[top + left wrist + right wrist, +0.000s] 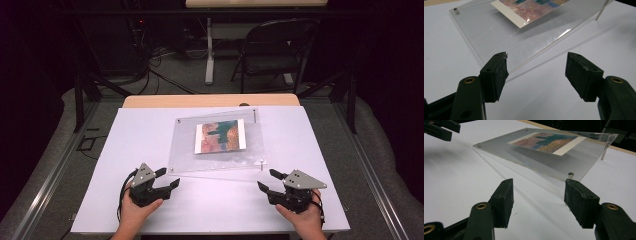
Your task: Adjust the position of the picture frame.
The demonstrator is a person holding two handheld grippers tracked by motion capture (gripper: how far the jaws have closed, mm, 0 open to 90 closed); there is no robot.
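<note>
Clear acrylic picture frame [217,142] holding a colourful painted print [220,136] lies in the middle of the white tabletop [150,130], propped on small metal standoff pins [261,162] at its corners. Left hand-held gripper [167,178] sits just beside the frame's near left corner, jaws apart with nothing between them. Right hand-held gripper [266,180] waits near the near right corner, jaws likewise apart and empty. Bare white surface lies between each gripper and the frame edge. Beyond the tabletop stand a dark folding chair [275,50] and loose black cables [150,70] on the floor.
</note>
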